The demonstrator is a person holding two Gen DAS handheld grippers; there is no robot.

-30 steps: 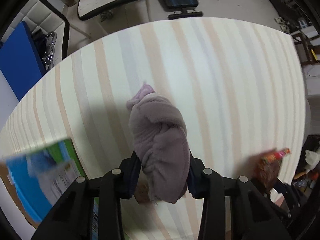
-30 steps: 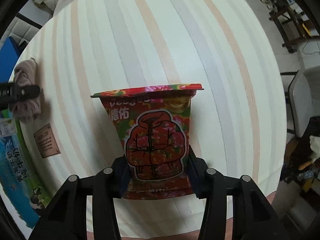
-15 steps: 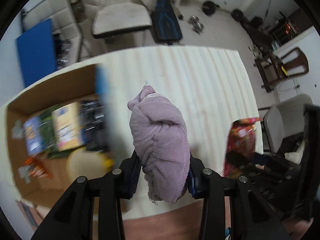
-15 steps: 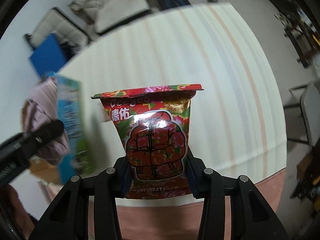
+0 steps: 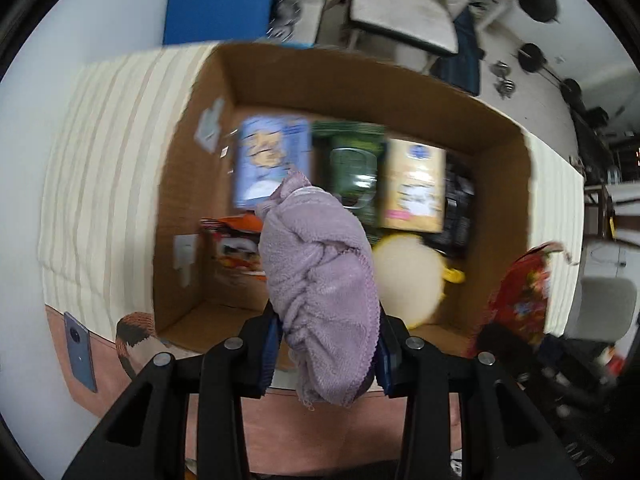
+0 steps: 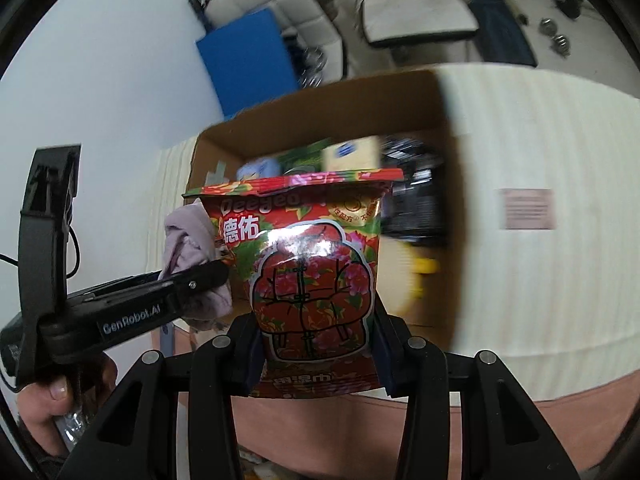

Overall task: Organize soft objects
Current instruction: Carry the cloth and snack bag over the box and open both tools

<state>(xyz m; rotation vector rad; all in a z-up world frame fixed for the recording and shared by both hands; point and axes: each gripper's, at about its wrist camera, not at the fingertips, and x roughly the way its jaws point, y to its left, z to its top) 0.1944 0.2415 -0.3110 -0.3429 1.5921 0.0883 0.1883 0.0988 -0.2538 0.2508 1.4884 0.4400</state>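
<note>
My left gripper (image 5: 326, 344) is shut on a rolled lilac towel (image 5: 320, 280) and holds it above the near edge of an open cardboard box (image 5: 400, 84). The towel also shows in the right wrist view (image 6: 188, 240), clamped in the left gripper (image 6: 200, 276). My right gripper (image 6: 318, 356) is shut on a red flowered wet-wipes pack (image 6: 308, 272), held upright in front of the same box (image 6: 320, 100). The pack shows at the right in the left wrist view (image 5: 520, 300).
The box holds several packs: blue (image 5: 272, 160), green (image 5: 352, 168), yellow (image 5: 416, 184), orange-red (image 5: 236, 244), and a round cream object (image 5: 408, 280). It stands on a striped tablecloth (image 5: 100, 160). A blue phone (image 5: 80, 352) lies at the table's near-left edge. Chairs and weights stand behind.
Both grippers have swung left and risen from over the bare striped table to above the open box. Each still holds its object.
</note>
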